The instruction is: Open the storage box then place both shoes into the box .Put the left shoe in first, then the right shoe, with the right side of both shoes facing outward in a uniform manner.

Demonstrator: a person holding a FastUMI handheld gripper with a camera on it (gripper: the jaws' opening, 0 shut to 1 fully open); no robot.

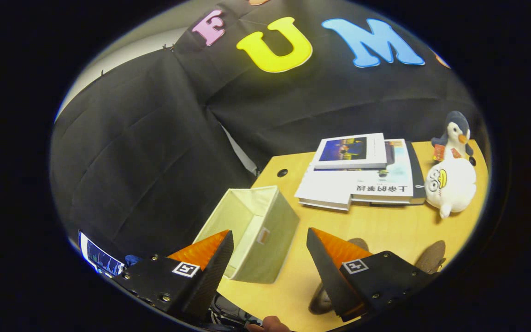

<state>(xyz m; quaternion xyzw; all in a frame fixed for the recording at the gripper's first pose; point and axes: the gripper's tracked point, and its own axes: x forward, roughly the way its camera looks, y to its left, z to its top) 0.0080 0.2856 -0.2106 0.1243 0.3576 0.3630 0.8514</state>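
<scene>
Item one, storage box (254, 233): pale fabric cube, top open, interior apparently empty, standing near the corner of the wooden table (385, 221), just ahead of and partly between my fingers.

Item two, shoes: two brown shoes (431, 256) lie on the table beyond and under the right finger, mostly hidden; I cannot tell left from right.

Item three, gripper (270, 240): fingers spread wide, holding nothing.

Item four, surroundings: stack of books (362, 175) farther back; white plush toy (450, 184) and penguin plush (454, 133) beside it.

Step in hand, by my judgement: box is open, loading not begun. Next I must identify the left shoe, swing the fingers right and down, and close across it.
</scene>
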